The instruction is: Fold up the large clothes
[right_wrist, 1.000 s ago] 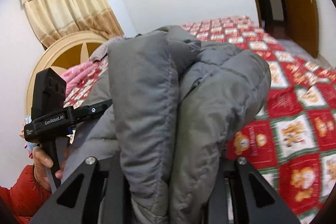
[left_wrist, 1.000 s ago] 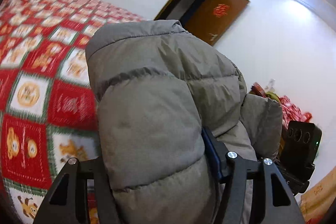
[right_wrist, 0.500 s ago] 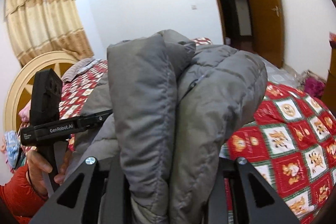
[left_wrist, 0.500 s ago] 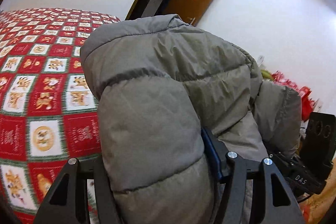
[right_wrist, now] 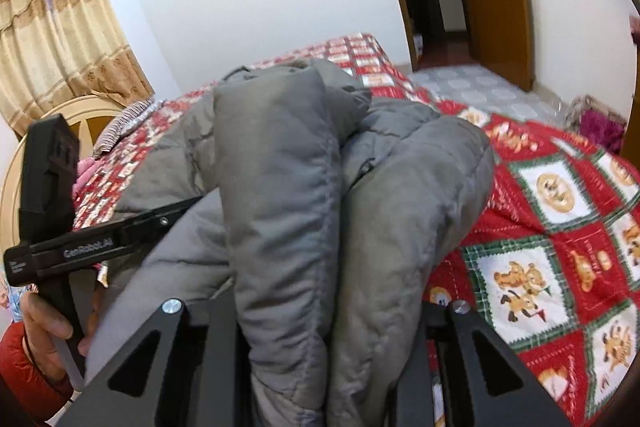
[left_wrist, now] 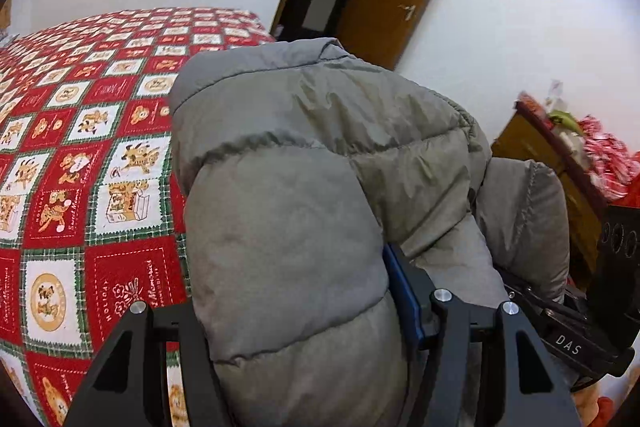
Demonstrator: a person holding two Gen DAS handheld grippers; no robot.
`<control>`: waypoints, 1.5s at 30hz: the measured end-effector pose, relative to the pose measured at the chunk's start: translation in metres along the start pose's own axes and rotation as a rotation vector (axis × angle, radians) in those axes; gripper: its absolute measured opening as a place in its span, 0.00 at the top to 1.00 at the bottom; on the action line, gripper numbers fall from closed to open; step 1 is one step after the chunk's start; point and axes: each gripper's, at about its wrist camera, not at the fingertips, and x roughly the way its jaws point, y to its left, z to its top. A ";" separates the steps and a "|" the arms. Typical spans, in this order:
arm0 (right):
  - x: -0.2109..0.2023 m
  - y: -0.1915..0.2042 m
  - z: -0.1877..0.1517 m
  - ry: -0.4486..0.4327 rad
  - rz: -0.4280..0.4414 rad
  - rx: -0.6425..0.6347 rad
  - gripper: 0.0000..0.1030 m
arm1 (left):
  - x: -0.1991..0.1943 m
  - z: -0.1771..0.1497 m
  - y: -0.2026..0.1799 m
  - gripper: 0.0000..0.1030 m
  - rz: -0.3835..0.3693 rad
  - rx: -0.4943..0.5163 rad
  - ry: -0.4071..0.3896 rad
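The left gripper (left_wrist: 304,359) stays clamped on a thick bunch of the grey quilted puffer jacket (left_wrist: 320,167), and the right gripper (right_wrist: 320,355) likewise pinches doubled padded layers. Over the last second both views have swung, showing more of the red patchwork bedspread (left_wrist: 80,155) below. The jacket, gathered and carried over the bed, probably now needs lowering onto it to set the fold.

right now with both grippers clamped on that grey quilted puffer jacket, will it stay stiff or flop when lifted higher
The grey quilted puffer jacket probably flops: it bulges and droops past the left gripper. Its puffed panels suggest it is light for its bulk. The smooth shell bunched in the right gripper might slip, so the thick pinch likely helps.
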 end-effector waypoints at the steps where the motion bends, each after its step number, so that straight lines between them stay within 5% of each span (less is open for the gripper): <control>1: 0.005 -0.005 -0.001 0.011 0.000 0.010 0.73 | 0.007 0.002 0.001 0.41 0.010 -0.006 0.007; 10: 0.034 -0.023 0.001 0.061 -0.066 0.041 0.70 | 0.049 0.013 -0.002 0.39 0.117 0.040 0.029; 17: 0.033 -0.040 -0.004 0.075 -0.036 0.101 0.61 | 0.053 -0.001 -0.002 0.34 0.159 0.070 -0.011; 22: -0.005 -0.041 0.001 0.067 -0.144 0.115 0.28 | 0.043 -0.009 0.003 0.34 0.134 0.053 -0.015; 28: -0.097 -0.007 0.013 -0.132 -0.320 0.012 0.30 | 0.037 -0.013 -0.001 0.29 0.201 0.036 -0.036; 31: -0.111 0.023 0.024 -0.126 -0.306 -0.019 0.45 | 0.037 -0.012 -0.002 0.29 0.218 0.034 -0.030; 36: -0.074 0.058 0.033 -0.035 -0.269 -0.020 0.47 | 0.034 -0.012 -0.004 0.29 0.244 0.058 -0.012; 40: -0.019 0.034 0.015 0.059 -0.376 0.010 0.48 | 0.033 -0.012 0.001 0.25 0.239 0.061 0.003; 45: -0.009 0.006 -0.007 0.074 -0.344 0.110 0.51 | 0.041 -0.009 0.002 0.15 0.256 0.072 0.009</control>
